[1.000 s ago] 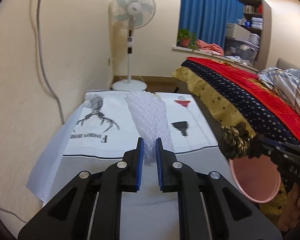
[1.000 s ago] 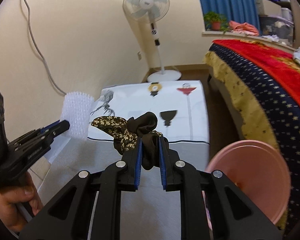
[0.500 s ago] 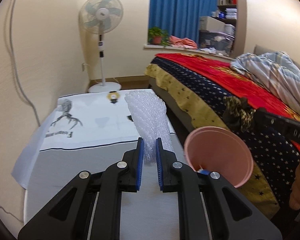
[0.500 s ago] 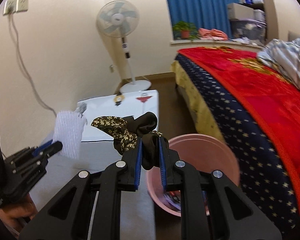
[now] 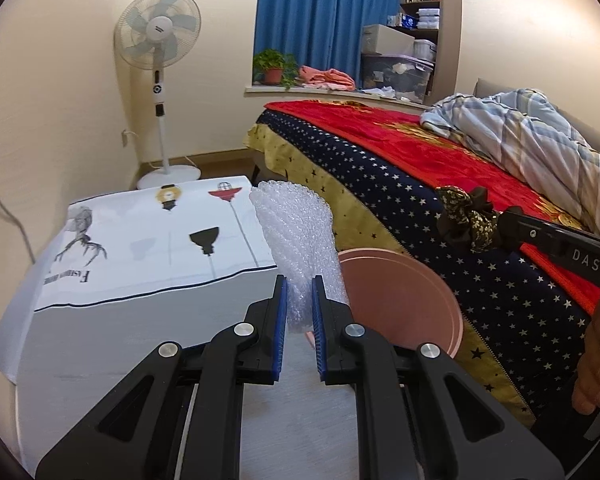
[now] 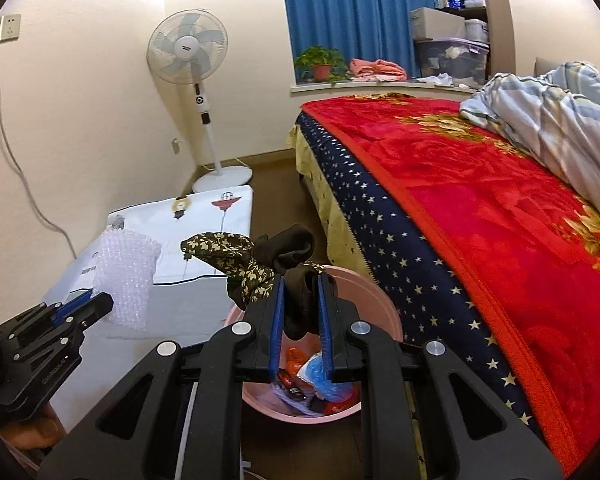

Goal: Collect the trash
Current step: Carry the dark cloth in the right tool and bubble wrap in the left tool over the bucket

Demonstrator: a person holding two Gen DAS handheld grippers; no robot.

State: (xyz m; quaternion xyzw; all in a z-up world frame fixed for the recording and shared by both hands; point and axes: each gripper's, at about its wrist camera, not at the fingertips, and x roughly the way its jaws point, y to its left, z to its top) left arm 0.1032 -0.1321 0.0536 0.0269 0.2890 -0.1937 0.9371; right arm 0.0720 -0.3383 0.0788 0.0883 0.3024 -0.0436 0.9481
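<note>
The pink bin (image 6: 374, 300) is taken as the landmark. It is seen on the floor in a narrow strip, hemmed in by the white table (image 5: 148, 248) on its left and by the starred edge of the bed (image 6: 400, 240) on its right; open brown floor is seen only beyond it, toward the standing fan (image 6: 188, 50). Coloured wrappers are visible inside the bin.

Compared with a second ago, the bin is now seen nearly beneath the right gripper rather than off to its right, and in the left wrist view it has come from the right edge to just right of the jaws.

The right gripper (image 6: 300, 308) is held narrowly closed on a dark, flower-patterned cloth (image 6: 252, 264), which is bunched above the jaws, over the near rim of the bin. The left gripper (image 5: 299, 304) is likewise clamped narrowly on a roll of bubble wrap (image 5: 300, 232), which stands upright from the jaws, left of the bin by the table's edge.
</note>
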